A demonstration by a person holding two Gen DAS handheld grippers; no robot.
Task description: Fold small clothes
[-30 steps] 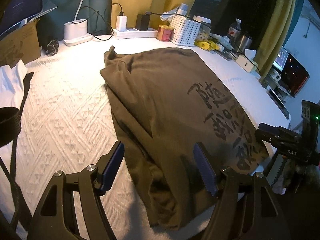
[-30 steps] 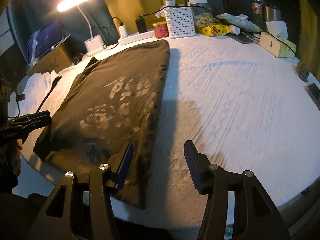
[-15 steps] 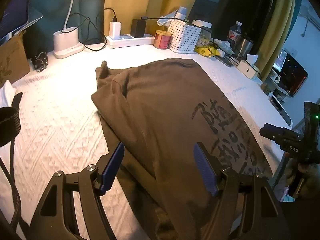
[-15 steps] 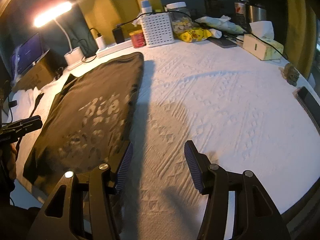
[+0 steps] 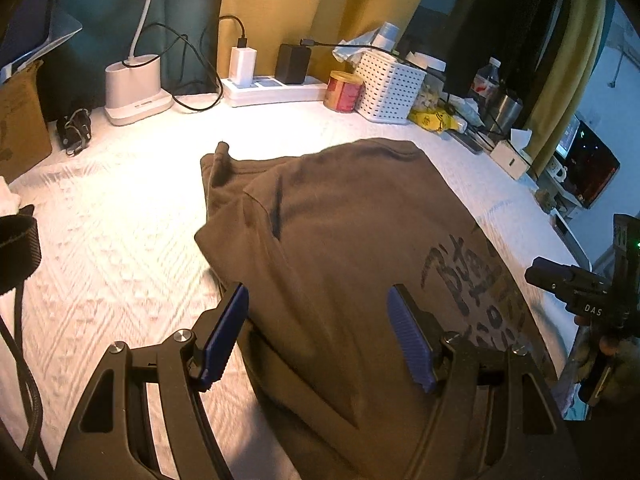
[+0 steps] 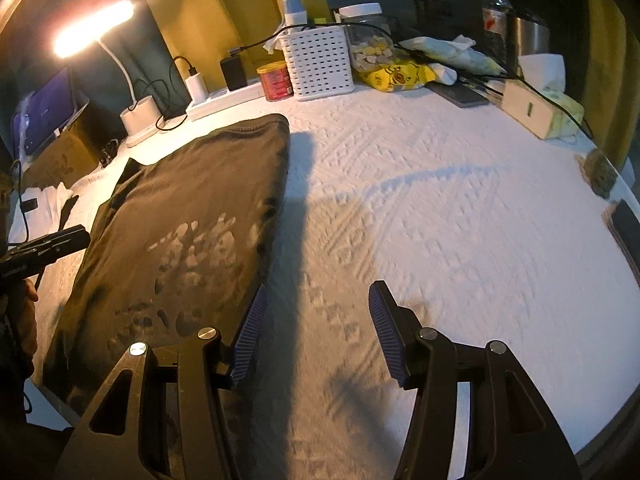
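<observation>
A dark olive T-shirt [image 5: 340, 240] with black printed characters lies folded lengthwise on the white textured cloth [image 5: 112, 248]. My left gripper [image 5: 316, 332] hovers open over the shirt's near left part, nothing between its blue pads. In the right wrist view the same shirt [image 6: 188, 220] lies at the left. My right gripper [image 6: 316, 328] is open above the bare white cloth [image 6: 440, 220], its left pad just beside the shirt's right edge. Each gripper shows at the edge of the other's view: the right gripper [image 5: 576, 288] and the left gripper [image 6: 44, 248].
Along the back edge stand a lamp base [image 5: 136, 88], a power strip [image 5: 272, 88] with chargers, a red can [image 5: 342, 92], a white perforated basket [image 5: 388, 88], snacks and bottles. A tissue box [image 6: 536, 108] and a phone [image 6: 628, 228] sit right. White garments [image 6: 48, 208] lie far left.
Both grippers have moved forward over the table. The left view now shows more of the shirt's upper part; the right gripper has shifted right, off the shirt onto the bare cloth.
</observation>
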